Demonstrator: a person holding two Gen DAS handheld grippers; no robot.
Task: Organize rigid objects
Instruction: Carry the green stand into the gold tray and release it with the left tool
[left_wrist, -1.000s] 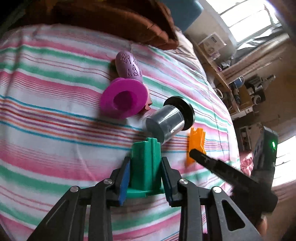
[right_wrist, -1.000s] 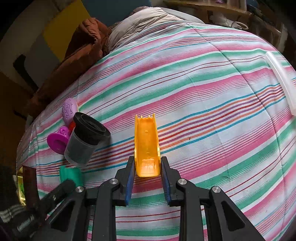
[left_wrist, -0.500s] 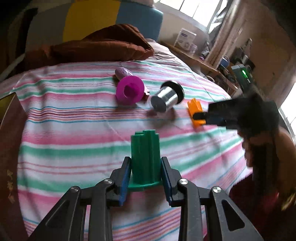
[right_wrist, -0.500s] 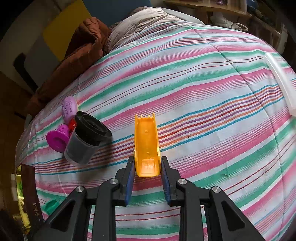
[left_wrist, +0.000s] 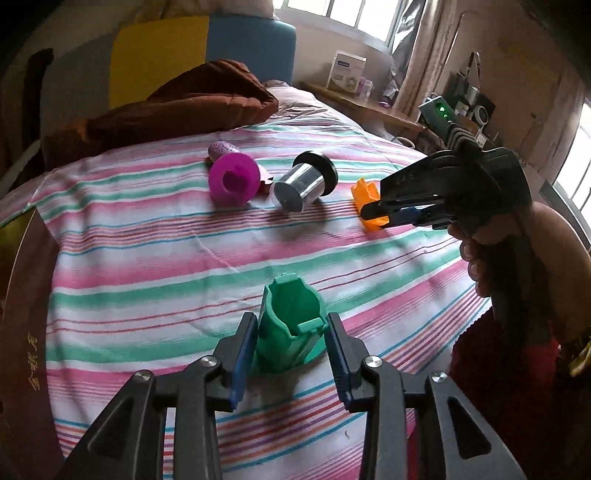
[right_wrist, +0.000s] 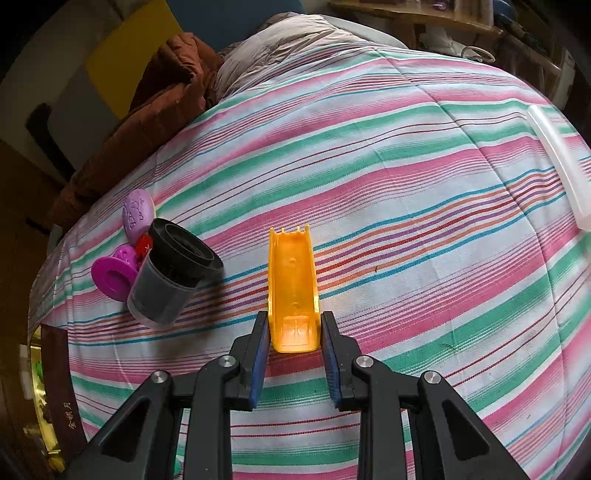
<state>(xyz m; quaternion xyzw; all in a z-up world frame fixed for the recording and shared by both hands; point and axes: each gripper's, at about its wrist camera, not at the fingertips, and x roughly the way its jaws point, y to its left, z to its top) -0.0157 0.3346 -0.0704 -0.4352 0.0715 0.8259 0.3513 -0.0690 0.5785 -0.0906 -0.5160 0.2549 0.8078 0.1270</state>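
My left gripper (left_wrist: 291, 345) is shut on a green plastic toy piece (left_wrist: 290, 325) and holds it over the striped bedsheet (left_wrist: 147, 258). My right gripper (right_wrist: 294, 343) is shut on the near end of an orange trough-shaped piece (right_wrist: 293, 288) that lies on the sheet; it also shows in the left wrist view (left_wrist: 384, 213) with the orange piece (left_wrist: 364, 197). A grey tub with a black lid (left_wrist: 303, 182) lies on its side beside a magenta flanged piece (left_wrist: 233, 178) and a lilac egg-shaped piece (left_wrist: 221, 148). The right wrist view shows the tub (right_wrist: 170, 273), magenta piece (right_wrist: 112, 275) and lilac piece (right_wrist: 137, 214).
A brown quilt (left_wrist: 177, 99) is heaped at the head of the bed. A dark brown box (left_wrist: 22, 332) stands at the left edge. A clear plastic lid (right_wrist: 557, 162) lies at the sheet's right side. A bedside shelf with boxes (left_wrist: 351, 74) stands behind.
My left gripper has lifted the green piece, drawn it back from the other toys and tilted it. The right gripper has stayed on the orange piece.
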